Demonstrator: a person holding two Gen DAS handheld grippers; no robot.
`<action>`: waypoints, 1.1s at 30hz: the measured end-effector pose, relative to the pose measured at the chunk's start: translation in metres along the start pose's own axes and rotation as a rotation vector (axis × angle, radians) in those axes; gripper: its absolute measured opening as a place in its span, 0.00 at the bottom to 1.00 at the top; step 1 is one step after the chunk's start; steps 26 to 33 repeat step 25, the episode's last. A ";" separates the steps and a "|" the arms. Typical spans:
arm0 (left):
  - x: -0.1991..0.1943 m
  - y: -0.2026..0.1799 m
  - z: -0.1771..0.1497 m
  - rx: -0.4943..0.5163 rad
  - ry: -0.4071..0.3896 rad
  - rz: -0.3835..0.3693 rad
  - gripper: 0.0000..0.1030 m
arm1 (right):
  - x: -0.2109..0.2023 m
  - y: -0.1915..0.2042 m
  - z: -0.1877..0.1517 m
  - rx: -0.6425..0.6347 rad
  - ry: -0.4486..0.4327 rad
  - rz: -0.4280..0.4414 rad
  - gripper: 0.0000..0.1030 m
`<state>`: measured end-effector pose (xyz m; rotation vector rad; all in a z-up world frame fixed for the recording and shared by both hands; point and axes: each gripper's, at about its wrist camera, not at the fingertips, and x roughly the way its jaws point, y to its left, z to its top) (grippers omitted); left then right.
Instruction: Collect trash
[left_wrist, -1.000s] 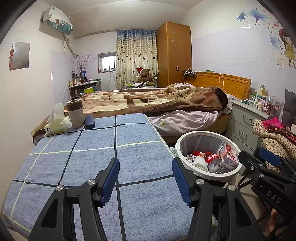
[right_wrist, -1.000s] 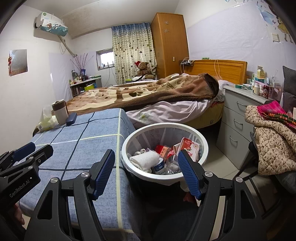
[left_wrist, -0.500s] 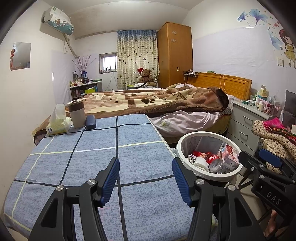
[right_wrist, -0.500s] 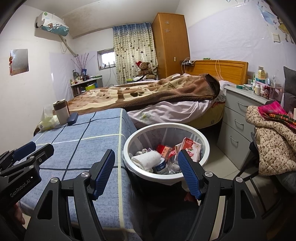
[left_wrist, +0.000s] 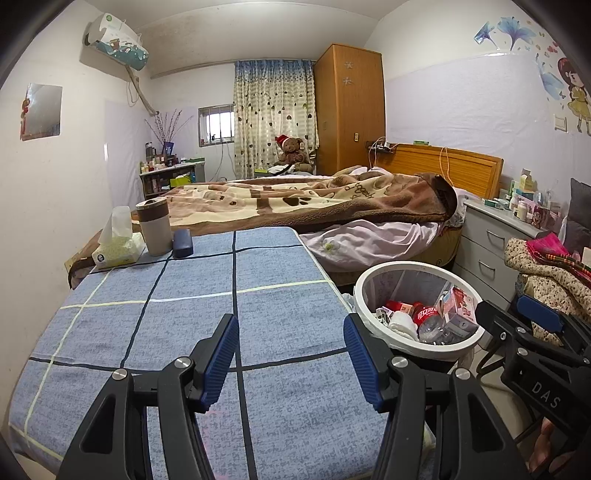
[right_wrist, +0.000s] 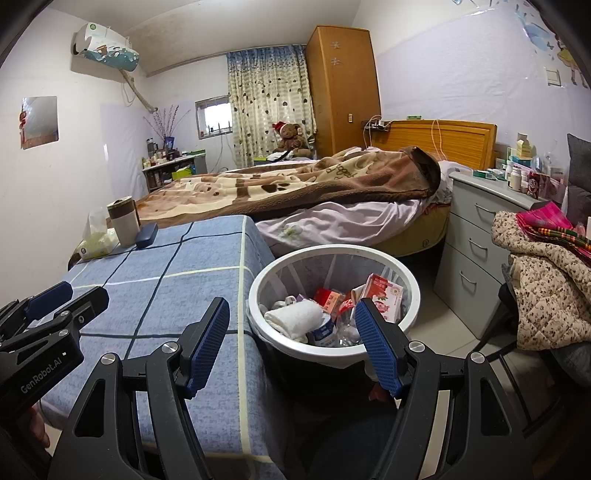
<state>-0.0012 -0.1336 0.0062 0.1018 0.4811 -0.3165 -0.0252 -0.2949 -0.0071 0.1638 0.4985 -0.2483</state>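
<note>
bin (right_wrist: 412, 291) bottom: hidden under trash
plastic bottle (right_wrist: 325, 332) label: too small to read
nightstand (left_wrist: 491, 243) jars: too small to identify
right gripper (left_wrist: 532, 325): cut off by left view's edge
chair (right_wrist: 517, 332): mostly covered by quilted jacket (right_wrist: 546, 284)

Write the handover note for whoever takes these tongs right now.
Left tongs: open, empty, over the blue checked table.
Right tongs: open, empty, at the near rim of the white trash bin.
Bin sits on the floor beside the table, holding cartons, a bottle and a white roll.
Table's far corner holds a tissue pack, cup and dark case.
Left: no loose trash visible; check the table once more.
</note>
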 end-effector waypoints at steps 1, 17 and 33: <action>0.000 0.000 0.000 0.001 -0.001 -0.001 0.57 | 0.000 0.000 0.000 0.000 0.000 0.001 0.70; 0.001 0.001 -0.003 0.003 0.007 -0.002 0.57 | 0.000 0.001 0.000 -0.001 0.000 0.002 0.70; 0.001 0.001 -0.003 0.003 0.008 -0.003 0.57 | 0.000 0.001 0.000 -0.004 0.000 0.002 0.70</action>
